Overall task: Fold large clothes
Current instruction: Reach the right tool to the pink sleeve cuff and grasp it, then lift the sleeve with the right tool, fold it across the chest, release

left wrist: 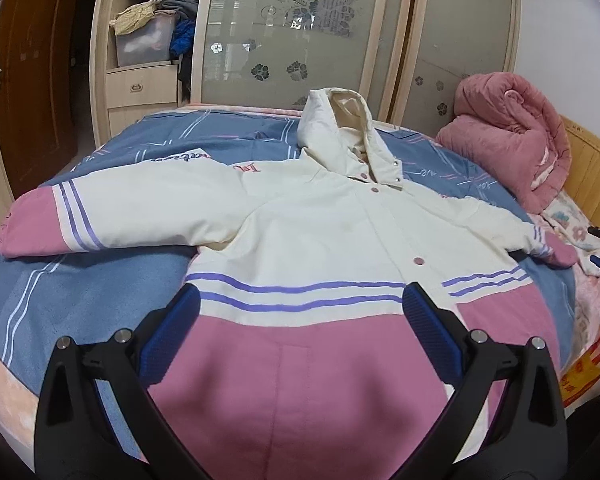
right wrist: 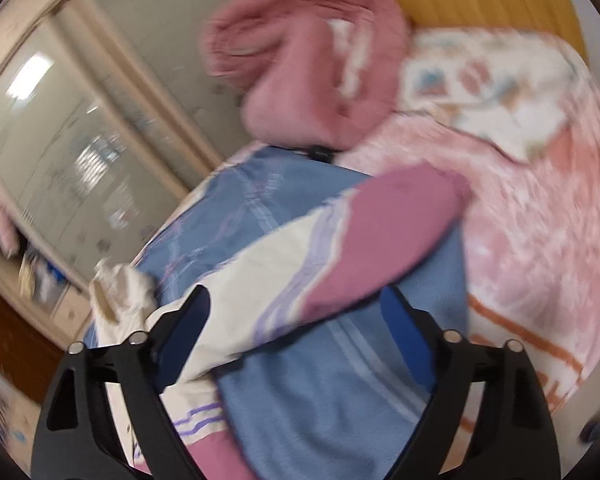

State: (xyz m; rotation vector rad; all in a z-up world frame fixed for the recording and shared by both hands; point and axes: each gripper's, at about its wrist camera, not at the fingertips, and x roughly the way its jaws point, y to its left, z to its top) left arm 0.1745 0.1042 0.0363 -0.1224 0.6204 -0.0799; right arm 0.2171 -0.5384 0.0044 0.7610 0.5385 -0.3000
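Left gripper (left wrist: pixel 300 300): two matte black moulded finger arms, each with a triangular cut-out near its base. The inner face of each finger (left wrist: pixel 428 320) carries a blue pad with a fine ribbed texture. Two round silver bolt heads (left wrist: pixel 122 336) sit on each arm's upper joint.

Right gripper (right wrist: pixel 296 312): same construction, with black arms, blue inner pads (right wrist: pixel 400 328) and paired silver bolt heads (right wrist: pixel 452 336); the view is motion-blurred, so pad texture cannot be resolved.
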